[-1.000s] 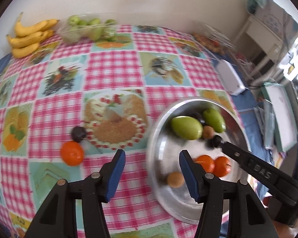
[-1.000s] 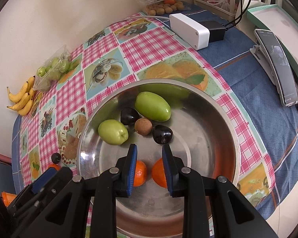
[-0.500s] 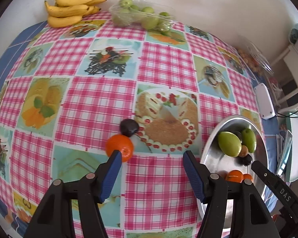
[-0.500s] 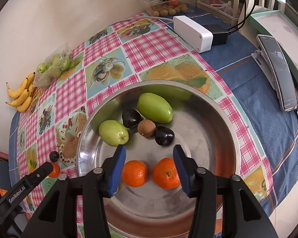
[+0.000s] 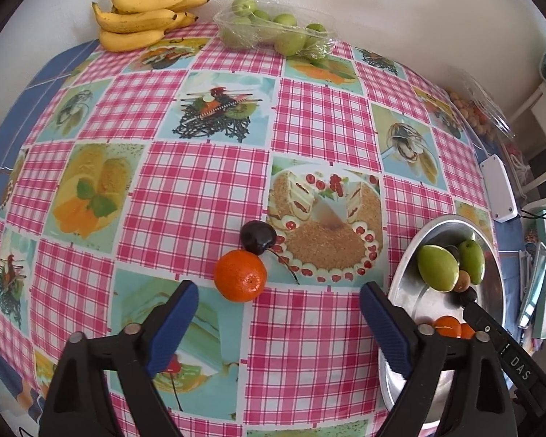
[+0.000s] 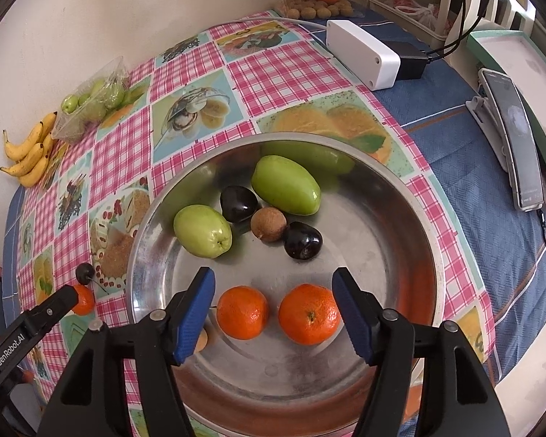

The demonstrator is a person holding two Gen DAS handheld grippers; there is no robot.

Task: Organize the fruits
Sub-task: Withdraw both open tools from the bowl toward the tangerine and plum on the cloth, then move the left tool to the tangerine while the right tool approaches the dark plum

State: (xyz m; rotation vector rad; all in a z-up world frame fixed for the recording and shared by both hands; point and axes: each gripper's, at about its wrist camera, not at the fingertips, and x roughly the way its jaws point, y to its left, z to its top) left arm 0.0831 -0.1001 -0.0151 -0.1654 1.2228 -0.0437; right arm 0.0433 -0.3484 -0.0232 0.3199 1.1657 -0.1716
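The left gripper (image 5: 278, 322) hangs over the checked tablecloth (image 5: 200, 189), its jaws opening with nothing between them; one loose orange (image 5: 240, 275) sits just beyond the blue pads, touching one dark cherry (image 5: 258, 236) behind it. Open cloth extends to the left and toward the far edge, where a bunch of bananas (image 5: 142, 18) and a clear tray of green fruits (image 5: 273, 34) lie against the wall. To the right, the steel bowl (image 6: 400, 218) stands near the table's front edge, part on the checked cloth and part toward the blue cloth (image 6: 473, 182). The right gripper (image 6: 275, 315) hangs above the bowl, its jaws opening; two oranges (image 6: 242, 312) (image 6: 308, 313) lie between the pads, untouched. The bowl also holds two green fruits (image 6: 202, 230) (image 6: 285, 184), two dark cherries (image 6: 238, 203) (image 6: 303, 242) and one brown fruit (image 6: 268, 224). The bowl's right half is bare metal. Farther right lie one white box (image 6: 362, 52) and one phone (image 6: 515, 138).
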